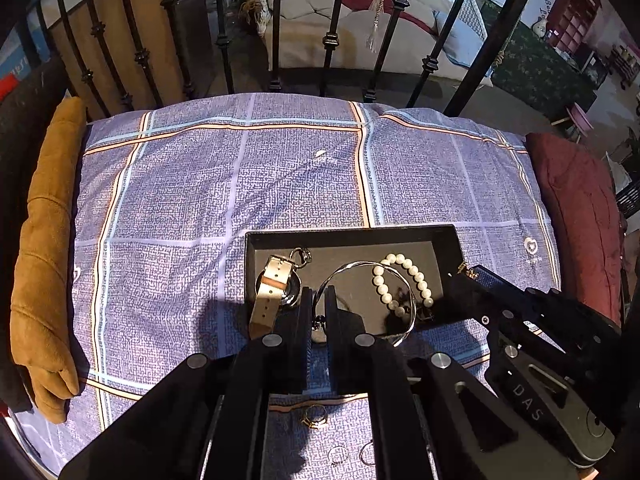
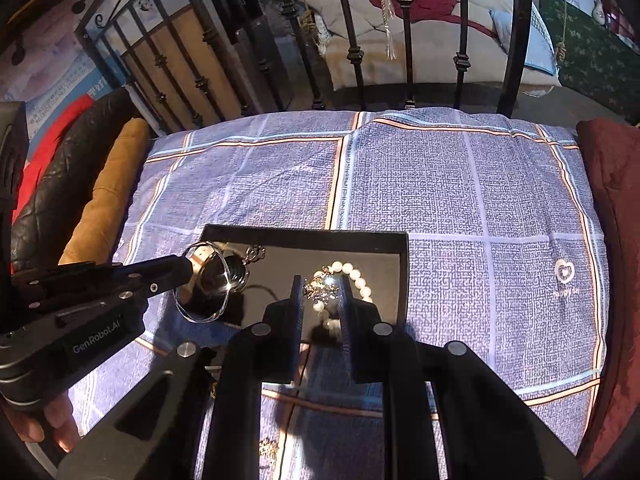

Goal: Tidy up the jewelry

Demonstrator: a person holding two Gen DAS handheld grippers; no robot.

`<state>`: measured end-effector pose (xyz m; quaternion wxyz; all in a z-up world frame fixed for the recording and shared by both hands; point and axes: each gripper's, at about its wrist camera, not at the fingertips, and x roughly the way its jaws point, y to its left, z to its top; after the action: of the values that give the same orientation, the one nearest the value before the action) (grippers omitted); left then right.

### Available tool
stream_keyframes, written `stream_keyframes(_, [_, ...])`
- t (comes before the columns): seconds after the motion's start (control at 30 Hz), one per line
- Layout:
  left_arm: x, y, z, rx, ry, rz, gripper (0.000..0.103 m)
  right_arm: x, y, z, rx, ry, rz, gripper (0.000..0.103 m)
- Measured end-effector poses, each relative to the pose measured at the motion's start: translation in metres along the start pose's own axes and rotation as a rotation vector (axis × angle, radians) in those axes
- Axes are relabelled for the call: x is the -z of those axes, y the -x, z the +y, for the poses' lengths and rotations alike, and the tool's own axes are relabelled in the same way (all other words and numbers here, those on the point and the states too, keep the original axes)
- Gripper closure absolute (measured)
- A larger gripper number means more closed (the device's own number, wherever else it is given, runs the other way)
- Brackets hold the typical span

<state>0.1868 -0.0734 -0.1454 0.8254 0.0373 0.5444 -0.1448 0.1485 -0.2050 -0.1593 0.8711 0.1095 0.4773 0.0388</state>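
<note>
A black tray (image 1: 352, 234) lies on the blue checked cushion; it also shows in the right wrist view (image 2: 304, 236). In it are a watch with a beige strap (image 1: 270, 288), a pearl bracelet (image 1: 404, 284) and a silver bangle (image 1: 368, 300). My left gripper (image 1: 319, 300) is shut on the bangle's rim and holds it tilted over the tray's near left edge (image 2: 206, 284). My right gripper (image 2: 321, 290) holds a sparkly gold and crystal piece (image 2: 320, 286) between its fingers over the tray, above the pearls (image 2: 360, 280).
Loose rings (image 1: 314, 416) and thin hoops (image 1: 338, 454) lie on the cushion (image 1: 200, 200) under the left gripper. A gold piece (image 2: 268, 446) lies near the right gripper. A tan cushion (image 1: 44, 260) borders the left, a maroon one (image 1: 576, 216) the right, iron railing (image 1: 332, 40) behind.
</note>
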Motion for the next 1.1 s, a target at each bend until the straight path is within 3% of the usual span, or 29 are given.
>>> stream_keyframes(0.3, [-0.01, -0.025, -0.001, -0.003, -0.007, 0.034, 0.097, -0.007, -0.024, -0.004, 0.036, 0.009, 0.029, 0.085])
stream_keyframes(0.33, [-0.009, -0.027, -0.001, -0.003, -0.004, 0.036, 0.096, -0.007, -0.025, -0.004, 0.047, 0.013, 0.021, 0.084])
stream_keyframes(0.37, [-0.009, -0.029, 0.0, -0.004, 0.002, 0.037, 0.094, -0.007, -0.025, -0.004, 0.056, 0.018, 0.019, 0.077])
stream_keyframes(0.4, [-0.009, -0.03, 0.001, -0.002, 0.008, 0.039, 0.083, -0.007, -0.026, -0.004, 0.066, 0.02, 0.02, 0.069])
stream_keyframes(0.43, [-0.009, -0.03, 0.003, 0.001, 0.017, 0.037, 0.066, -0.007, -0.026, -0.005, 0.075, 0.017, 0.019, 0.048])
stream_keyframes(0.53, [-0.01, -0.03, 0.01, -0.066, 0.038, 0.018, 0.037, -0.007, -0.024, -0.012, 0.104, -0.003, -0.006, 0.038])
stream_keyframes(1.1, [0.005, -0.013, 0.016, -0.126, -0.03, -0.011, 0.018, 0.012, -0.003, -0.013, 0.076, -0.027, -0.009, 0.037])
